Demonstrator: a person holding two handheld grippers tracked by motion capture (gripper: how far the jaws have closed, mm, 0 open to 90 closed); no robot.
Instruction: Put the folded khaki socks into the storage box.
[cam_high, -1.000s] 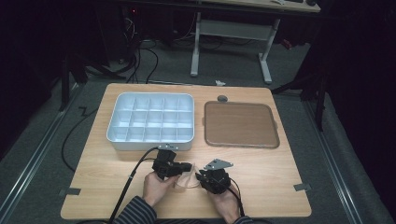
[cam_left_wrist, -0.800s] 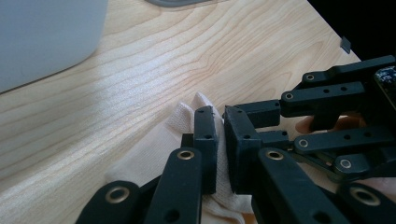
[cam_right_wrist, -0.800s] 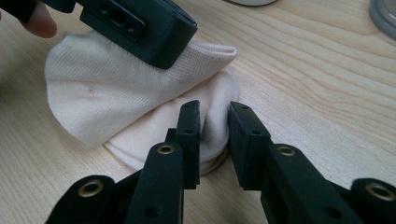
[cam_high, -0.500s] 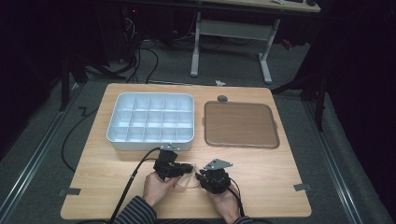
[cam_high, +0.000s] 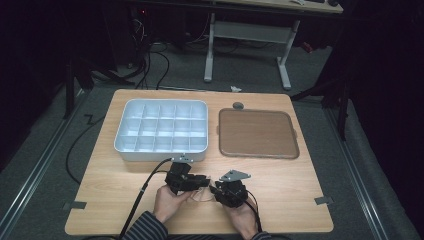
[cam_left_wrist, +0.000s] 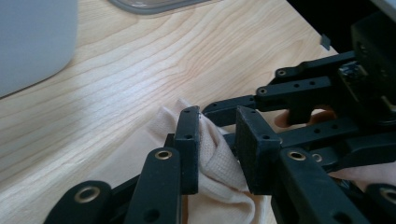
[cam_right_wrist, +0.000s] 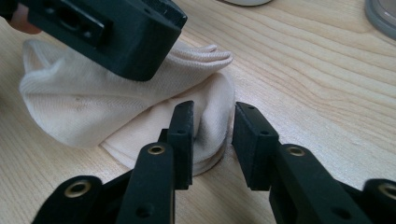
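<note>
Far left on your worktop (cam_high: 280, 200) sits the white compartment tray (cam_high: 162, 131), its cells bare. Just below its near edge, your left gripper (cam_high: 204, 182) points right toward the other hand. In the left gripper view a cream sock (cam_left_wrist: 219, 172) lies bunched between its fingers (cam_left_wrist: 189, 149); the left pad touches the fabric, the right pad stands just off it. So a narrow gap, sock between, grip loosened. These fingers have just been opening.

The sock lies on the worktop near the front edge, between both grippers, folded over itself with a rounded end showing in the right gripper view (cam_right_wrist: 140, 107).

Your right gripper (cam_high: 216, 189) faces left, tip close to the left one. In its own view, its fingers (cam_right_wrist: 183, 140) stand narrow around the sock's rounded end; left pad just beside the fabric, right pad clear of it, bare wood in the gap. These have just been opening too.

Far right, behind, the brown flat tray (cam_high: 258, 133) lies just beside the white one.
</note>
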